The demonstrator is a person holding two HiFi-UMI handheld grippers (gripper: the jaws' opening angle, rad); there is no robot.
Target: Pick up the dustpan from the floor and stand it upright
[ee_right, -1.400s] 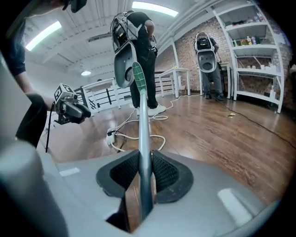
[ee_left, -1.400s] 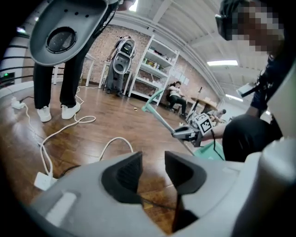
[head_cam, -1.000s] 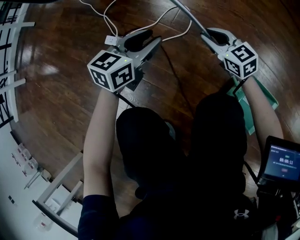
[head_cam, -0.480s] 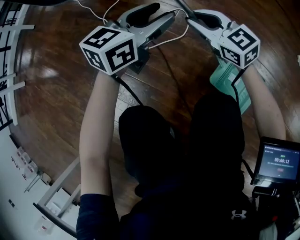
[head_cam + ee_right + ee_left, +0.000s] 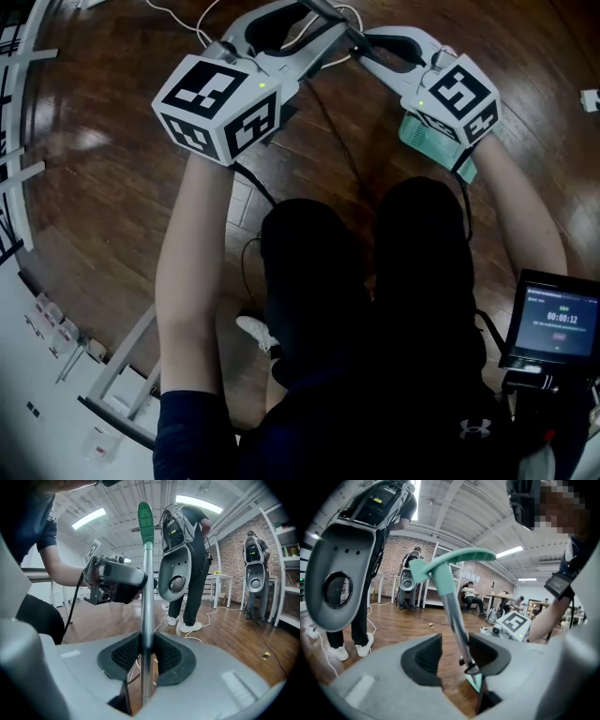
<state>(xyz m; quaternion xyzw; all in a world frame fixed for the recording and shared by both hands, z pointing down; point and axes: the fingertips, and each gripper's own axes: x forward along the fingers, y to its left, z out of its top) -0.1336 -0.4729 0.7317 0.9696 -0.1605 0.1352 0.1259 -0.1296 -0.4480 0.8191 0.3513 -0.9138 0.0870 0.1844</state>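
Observation:
The dustpan has a metal pole (image 5: 147, 583) with a teal grip (image 5: 145, 520) on top and a teal pan (image 5: 428, 140). In the right gripper view the pole stands upright, and my right gripper (image 5: 146, 656) is shut on it, both pads pressed against the metal. In the left gripper view the pole (image 5: 453, 613) slants between the jaws of my left gripper (image 5: 454, 656). It lies near the right pad with a gap on the left, and these jaws are closing. From the head view both grippers meet at the top of the frame, with the pan hanging under the right one.
White cables (image 5: 178, 13) trail over the wooden floor ahead. A person (image 5: 190, 555) stands nearby holding a grey device. White shelf frames (image 5: 21, 112) line the left side, and a small screen (image 5: 559, 323) sits at the lower right. My legs fill the centre.
Both grippers have risen and drawn closer together. The teal pan has come off the floor and slid in under the right gripper as the pole swung upright.

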